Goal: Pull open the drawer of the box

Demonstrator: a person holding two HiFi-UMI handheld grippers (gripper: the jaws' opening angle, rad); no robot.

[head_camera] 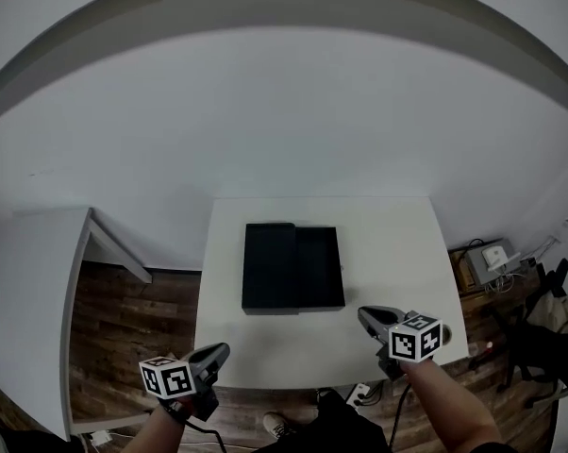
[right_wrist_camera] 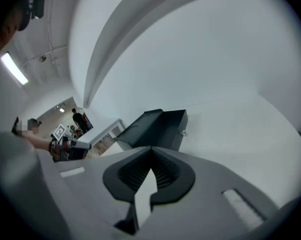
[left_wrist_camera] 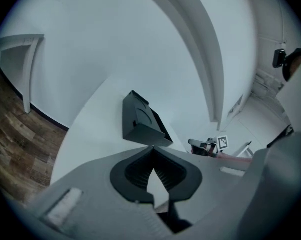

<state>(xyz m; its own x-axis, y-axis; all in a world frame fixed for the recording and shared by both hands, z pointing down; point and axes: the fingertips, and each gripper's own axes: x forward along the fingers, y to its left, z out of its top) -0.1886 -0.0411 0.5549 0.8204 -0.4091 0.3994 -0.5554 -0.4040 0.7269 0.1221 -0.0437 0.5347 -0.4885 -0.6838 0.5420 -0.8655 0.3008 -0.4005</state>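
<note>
A flat black box (head_camera: 270,267) lies in the middle of the white table (head_camera: 265,347). Its right part (head_camera: 320,267) looks like a drawer standing out to the right, with a small knob (right_wrist_camera: 183,132) on its end face. My left gripper (head_camera: 220,351) hovers over the table's near left edge, clear of the box, its jaws closed tip to tip on nothing. My right gripper (head_camera: 367,315) hangs near the box's front right corner, apart from it, also shut and empty. The box (left_wrist_camera: 140,121) shows ahead in the left gripper view, and the box (right_wrist_camera: 155,126) in the right gripper view.
A white desk (head_camera: 29,291) stands to the left across a strip of wooden floor (head_camera: 124,319). Cables and a small device (head_camera: 492,258) clutter the floor to the right. A white wall rises behind the table. A shoe (head_camera: 279,427) shows below the near edge.
</note>
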